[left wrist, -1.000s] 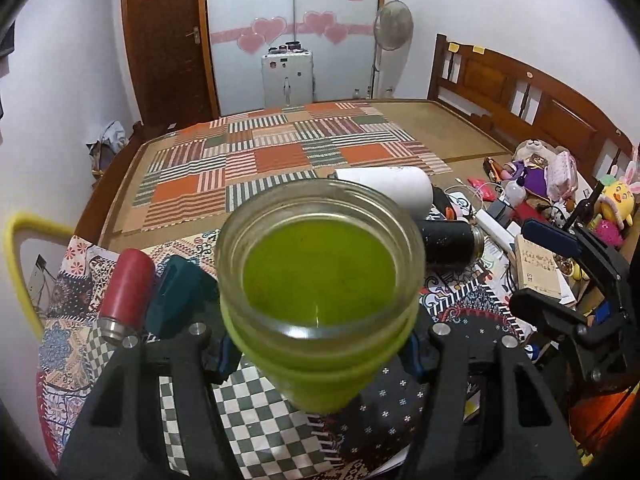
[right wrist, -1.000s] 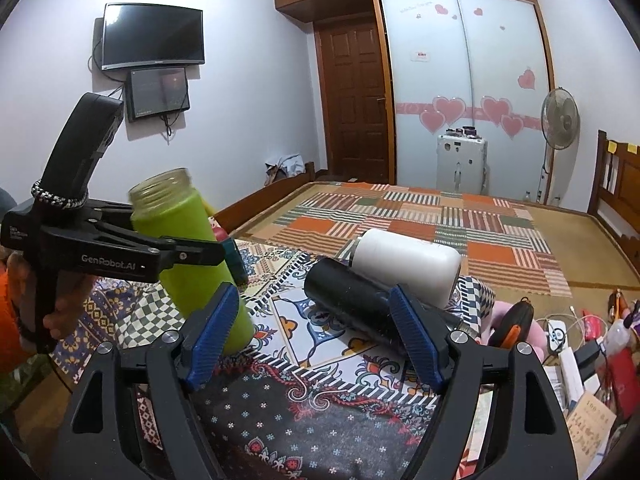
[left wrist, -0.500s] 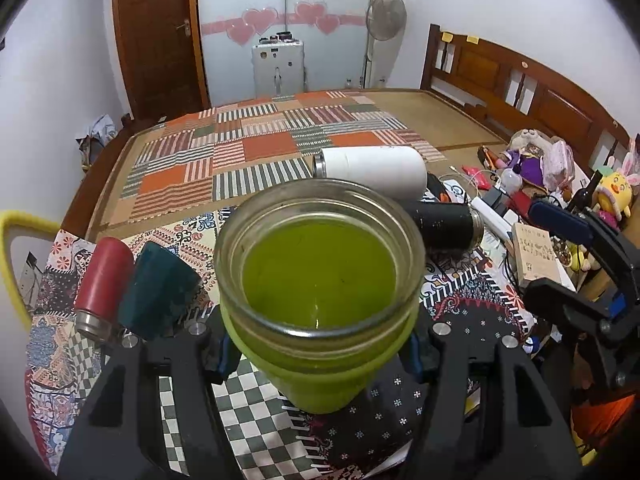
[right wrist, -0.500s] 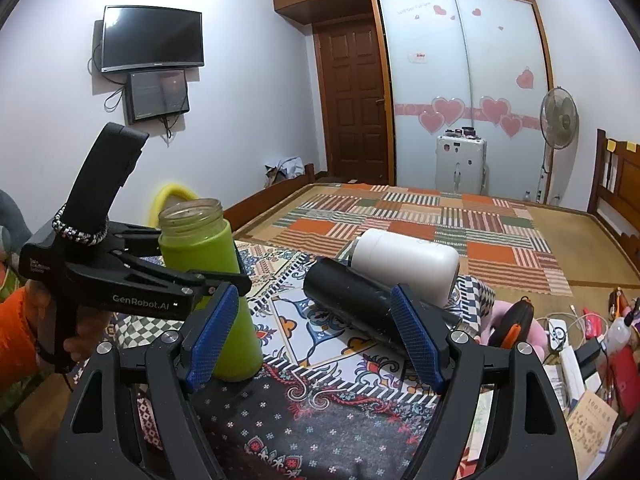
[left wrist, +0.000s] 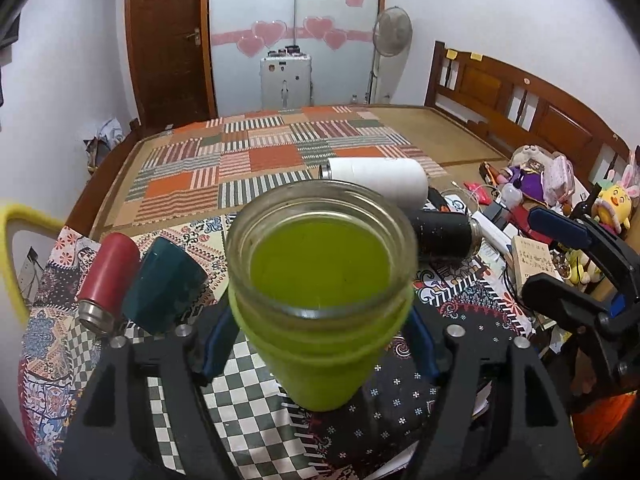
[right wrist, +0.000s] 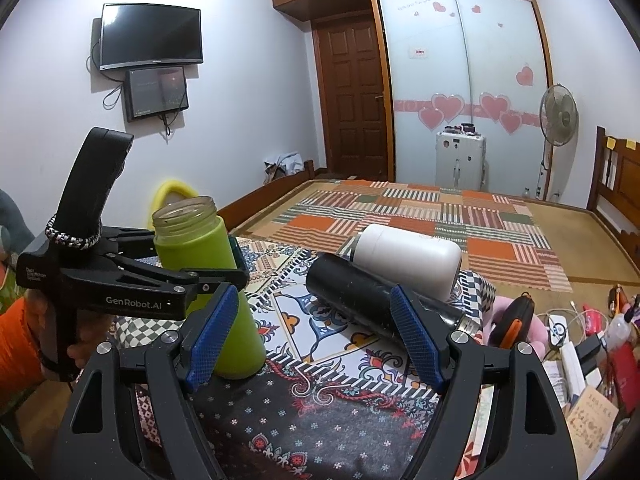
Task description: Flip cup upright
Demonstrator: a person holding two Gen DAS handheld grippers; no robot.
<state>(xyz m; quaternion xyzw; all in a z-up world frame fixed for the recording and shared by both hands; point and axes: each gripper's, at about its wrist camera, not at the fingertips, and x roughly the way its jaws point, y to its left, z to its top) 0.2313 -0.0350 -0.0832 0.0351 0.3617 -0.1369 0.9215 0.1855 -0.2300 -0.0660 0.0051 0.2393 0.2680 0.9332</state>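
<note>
Patterned cloth (right wrist: 320,364) on bed carries green cup (right wrist: 208,280) — upright, mouth up, base on cloth. Left gripper (left wrist: 320,340) clamps cup mid-body. Right gripper (right wrist: 316,336) wide, empty. Glass rim likely fragile, sleeve grippy — hold at sleeve.

Green cup (right wrist: 208,280): we see it upright on the patterned cloth (right wrist: 320,408), open mouth up.
Left gripper (right wrist: 230,276): our fingers close on the cup's middle.
Right gripper (right wrist: 312,336): our blue pads spread wide, holding nothing.
Black bottle (right wrist: 360,300): lying down, touching the white bottle (right wrist: 408,258) behind it.
</note>
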